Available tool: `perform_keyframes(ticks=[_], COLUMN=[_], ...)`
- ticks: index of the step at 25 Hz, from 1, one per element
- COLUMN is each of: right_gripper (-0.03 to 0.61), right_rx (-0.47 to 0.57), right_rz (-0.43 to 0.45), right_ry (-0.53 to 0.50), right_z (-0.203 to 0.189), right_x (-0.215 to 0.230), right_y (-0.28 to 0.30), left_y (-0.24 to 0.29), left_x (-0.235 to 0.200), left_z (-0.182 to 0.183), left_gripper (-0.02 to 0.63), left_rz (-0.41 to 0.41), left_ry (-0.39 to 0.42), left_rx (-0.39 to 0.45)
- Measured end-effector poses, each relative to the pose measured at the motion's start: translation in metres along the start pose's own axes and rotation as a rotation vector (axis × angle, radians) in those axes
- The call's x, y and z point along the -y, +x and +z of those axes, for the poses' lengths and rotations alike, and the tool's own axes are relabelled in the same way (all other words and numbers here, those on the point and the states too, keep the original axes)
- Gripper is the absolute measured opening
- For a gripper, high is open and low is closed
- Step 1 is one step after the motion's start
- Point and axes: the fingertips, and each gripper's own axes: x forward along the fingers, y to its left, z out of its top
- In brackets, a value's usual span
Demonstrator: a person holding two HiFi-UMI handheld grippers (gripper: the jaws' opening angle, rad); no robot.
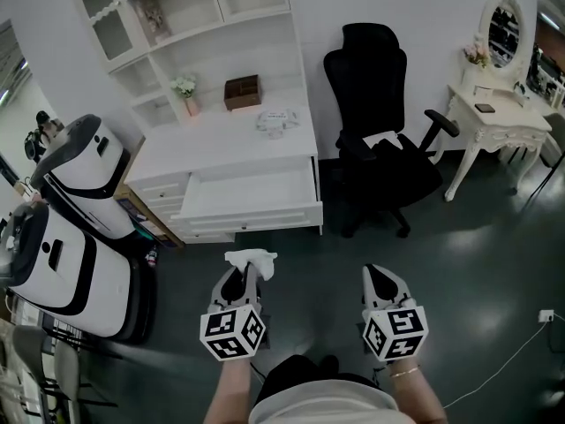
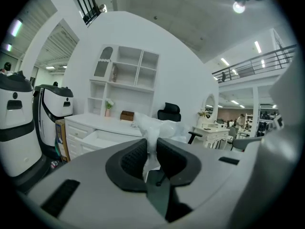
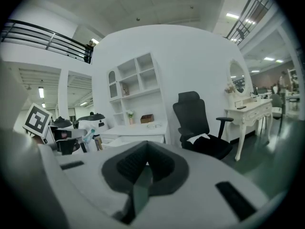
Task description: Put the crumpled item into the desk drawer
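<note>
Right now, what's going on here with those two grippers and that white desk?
A person stands a little back from the white desk, holding a gripper in each hand. The left gripper is shut on a crumpled white item, carried in the air in front of the desk. The right gripper has its jaws together with nothing between them. The desk drawer is pulled open, and the item is not yet in it.

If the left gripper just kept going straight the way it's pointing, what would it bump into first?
Probably the front of the open drawer of the white desk, with nothing visible in between. The crumpled item in the left gripper would touch first.
</note>
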Motion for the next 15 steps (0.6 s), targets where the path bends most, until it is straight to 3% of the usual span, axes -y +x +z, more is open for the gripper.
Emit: perform_keyframes(ticks=[8, 15], right_gripper=[0.002, 0.002], right_rx=[-0.005, -0.003], right_rz=[0.013, -0.004], right_ry=[0.007, 0.010], right_z=[0.003, 0.009], right_x=[0.004, 0.016], right_y=[0.015, 0.049], left_y=[0.008, 0.047], left_x=[-0.011, -0.023], left_z=[0.014, 0.019], left_gripper=[0.057, 0.057], left_rz=[0.043, 0.041], left_ry=[0.000, 0.004], left_rx=[0.022, 0.016])
